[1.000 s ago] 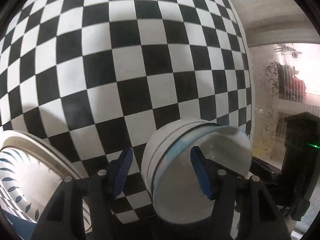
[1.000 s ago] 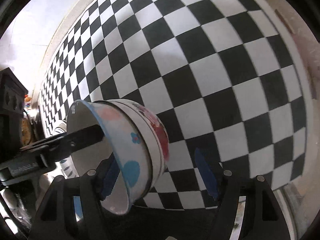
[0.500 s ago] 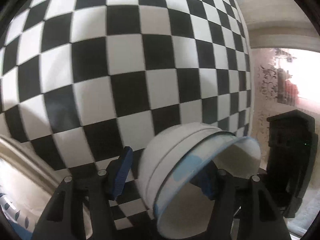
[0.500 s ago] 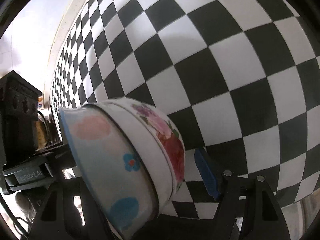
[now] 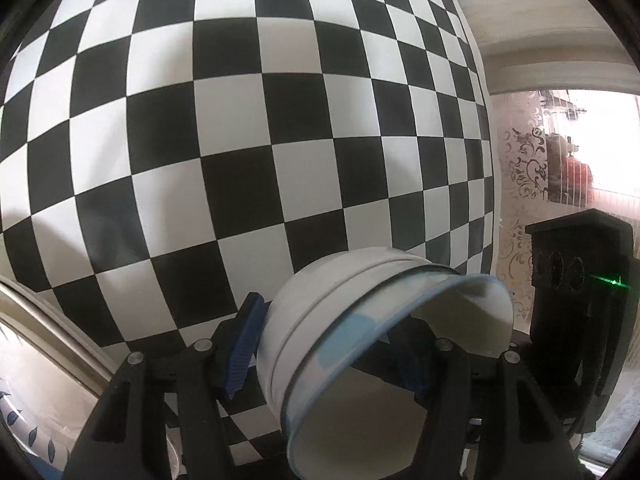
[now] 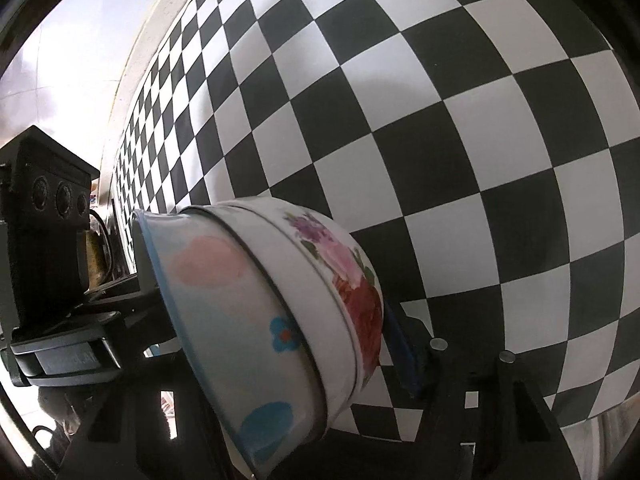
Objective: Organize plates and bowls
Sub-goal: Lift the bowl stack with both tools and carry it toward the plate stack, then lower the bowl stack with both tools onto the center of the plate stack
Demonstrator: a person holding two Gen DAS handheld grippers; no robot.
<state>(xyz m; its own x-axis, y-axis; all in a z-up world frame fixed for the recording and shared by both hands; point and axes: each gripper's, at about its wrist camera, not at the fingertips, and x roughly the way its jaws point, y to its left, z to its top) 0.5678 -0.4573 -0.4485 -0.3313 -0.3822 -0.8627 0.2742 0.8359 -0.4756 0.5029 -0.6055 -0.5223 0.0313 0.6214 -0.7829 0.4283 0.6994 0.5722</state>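
Underfoot, black-and-white checkered tabletop (image 5: 248, 128); patterned window (image 5: 568, 152) at right. Nested bowls (image 6: 280, 320), blue-rimmed inside floral, tilted on edge. Left gripper (image 5: 332, 344) clamped across stack; right gripper (image 6: 288, 344) closing, pad touching floral bowl. Leaf-print plate (image 5: 36, 408) lower left.

Left hand-held gripper (image 5: 326, 344) angled steeply downward, jaws part-spread and gripping; right hand-held gripper (image 6: 280, 364) likewise angled, jaws closing.

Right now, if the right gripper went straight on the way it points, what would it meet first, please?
The nested bowls already sit between the closing right gripper jaws, so nothing else stands ahead; beyond them, probably the checkered tabletop, though depth is unclear.
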